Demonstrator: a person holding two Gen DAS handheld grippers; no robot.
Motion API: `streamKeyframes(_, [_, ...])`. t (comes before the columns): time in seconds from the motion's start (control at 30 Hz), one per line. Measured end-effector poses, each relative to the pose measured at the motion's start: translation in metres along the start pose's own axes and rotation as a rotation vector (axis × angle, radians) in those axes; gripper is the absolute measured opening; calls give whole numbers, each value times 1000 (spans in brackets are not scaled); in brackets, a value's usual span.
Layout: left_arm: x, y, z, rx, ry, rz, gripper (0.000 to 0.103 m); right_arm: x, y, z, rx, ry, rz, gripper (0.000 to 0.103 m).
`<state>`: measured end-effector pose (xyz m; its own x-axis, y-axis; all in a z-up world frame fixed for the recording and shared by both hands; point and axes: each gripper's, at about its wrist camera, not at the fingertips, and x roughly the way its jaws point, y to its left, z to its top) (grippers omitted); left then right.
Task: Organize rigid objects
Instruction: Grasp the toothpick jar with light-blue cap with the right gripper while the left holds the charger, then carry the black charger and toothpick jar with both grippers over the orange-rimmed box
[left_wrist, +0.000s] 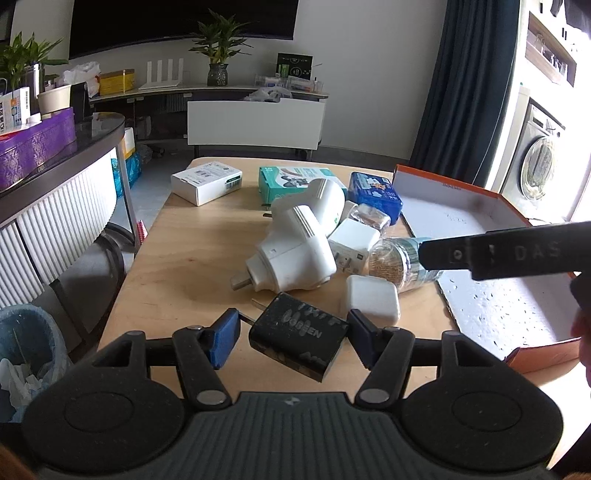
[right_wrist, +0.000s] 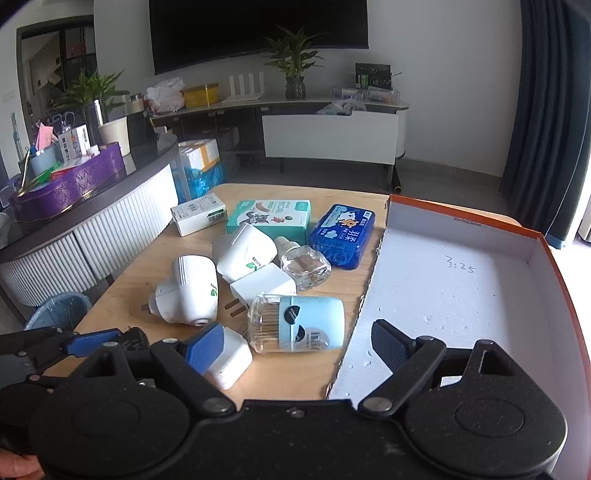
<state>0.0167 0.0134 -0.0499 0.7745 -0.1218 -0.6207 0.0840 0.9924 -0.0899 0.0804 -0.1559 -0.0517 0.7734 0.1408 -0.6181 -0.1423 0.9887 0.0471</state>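
Black charger (right_wrist: 133, 338) mostly hidden behind left gripper (right_wrist: 85, 341) in right view. Tray (left_wrist: 498, 310) cut by right edge, near corner behind right gripper. Charger lettering (left_wrist: 306, 325) too worn to read.

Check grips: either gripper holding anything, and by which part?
Neither. Left gripper is open, fingers flanking the black charger without clamping it. Right gripper is open, holding nothing.
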Motion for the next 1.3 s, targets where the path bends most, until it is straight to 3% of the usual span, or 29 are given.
streamKeyframes(0.13, [0,5,3,-25,-7,-11,64,30,1,17,3,79,6,102])
streamKeyframes(0.27, [0,7,5,-41,-12,-11,64,57,5,23,-53,140,-42,102])
streamKeyframes(0.47, [0,9,9,-53,-12,-13,64,85,0,24,-28,186,-43,102])
streamKeyframes(0.53, [0,8,12,-50,-14,-14,64,87,-4,25,-10,196,-15,92])
streamKeyframes(0.67, [-1,7,20,-47,-21,-13,64,81,-8,26,6,193,-25,91])
streamKeyframes(1.3, [6,-26,66,-3,-24,-65,64,-13,-50,33,101,14,-97,91])
